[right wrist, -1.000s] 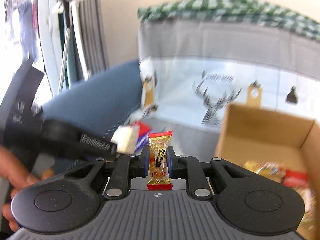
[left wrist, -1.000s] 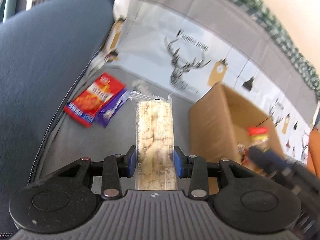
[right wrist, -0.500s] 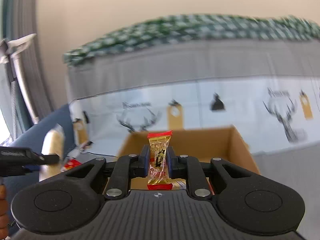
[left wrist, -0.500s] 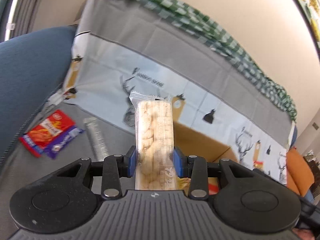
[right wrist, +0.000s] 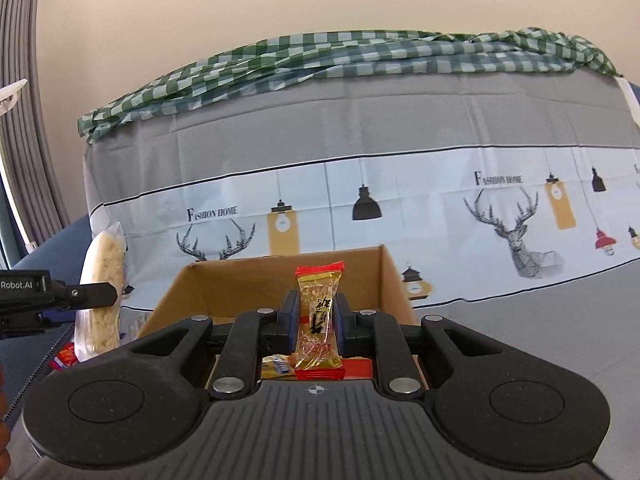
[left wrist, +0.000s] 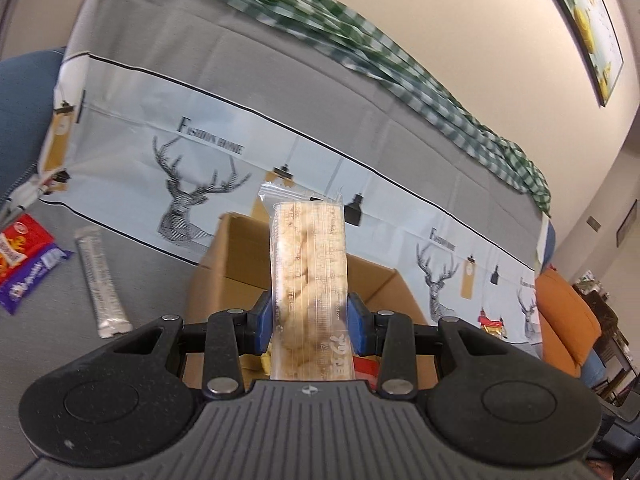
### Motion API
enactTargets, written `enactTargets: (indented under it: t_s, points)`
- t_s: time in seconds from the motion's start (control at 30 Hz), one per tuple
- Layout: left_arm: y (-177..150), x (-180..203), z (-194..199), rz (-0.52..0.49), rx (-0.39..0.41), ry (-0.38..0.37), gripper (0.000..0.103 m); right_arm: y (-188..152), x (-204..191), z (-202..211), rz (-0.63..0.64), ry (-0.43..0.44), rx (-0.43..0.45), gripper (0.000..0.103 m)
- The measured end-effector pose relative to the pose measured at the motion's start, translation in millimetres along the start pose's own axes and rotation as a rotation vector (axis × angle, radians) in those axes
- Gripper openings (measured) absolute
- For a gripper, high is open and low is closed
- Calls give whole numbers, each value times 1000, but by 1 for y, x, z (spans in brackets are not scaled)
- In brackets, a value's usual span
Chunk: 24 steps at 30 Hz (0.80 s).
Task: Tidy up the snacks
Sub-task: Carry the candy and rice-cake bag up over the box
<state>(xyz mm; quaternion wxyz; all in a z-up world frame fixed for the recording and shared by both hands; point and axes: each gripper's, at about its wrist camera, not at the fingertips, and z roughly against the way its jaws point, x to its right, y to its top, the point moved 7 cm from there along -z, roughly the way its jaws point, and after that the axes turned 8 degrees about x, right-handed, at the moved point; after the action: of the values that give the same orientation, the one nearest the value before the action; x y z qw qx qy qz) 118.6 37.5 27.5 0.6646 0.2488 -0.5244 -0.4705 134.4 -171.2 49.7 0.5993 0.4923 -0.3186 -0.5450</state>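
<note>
The left gripper has its blue pads pressed against both sides of a long clear-wrapped packet of pale rice crackers, jaws part-way open to the packet's width, the packet standing up out of them. Past it sits an open brown cardboard box on the grey printed cloth that covers the sofa seat, and the packet is held over the box's near side.

The right gripper is nearly closed, pinching a small gold sweet in a wrapper with red ends, upright between the pads. It too hangs in front of the same box, and down inside I can make out a red packet and a yellowish one on the bottom (only slivers of them, under the fingers). From this side the left gripper shows at the far left, crackers in its grip, just beside the box's left wall.

Left of the box on the seat lie a slim silver stick sachet, a purple wrapper and a red snack bag, the last two touching. A green checked cloth is draped along the top of the backrest.
</note>
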Motion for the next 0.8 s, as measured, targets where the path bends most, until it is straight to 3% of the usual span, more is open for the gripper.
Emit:
enactTargets:
  t_s: [0.47,0.8]
  points:
    - [-28,35,-12,-74,-42,-62,41,-3,28,10,37,-50,12,18]
    - [-30,38,-15,-88,-55,-79,41,-4,21,8,50,-44,17,18]
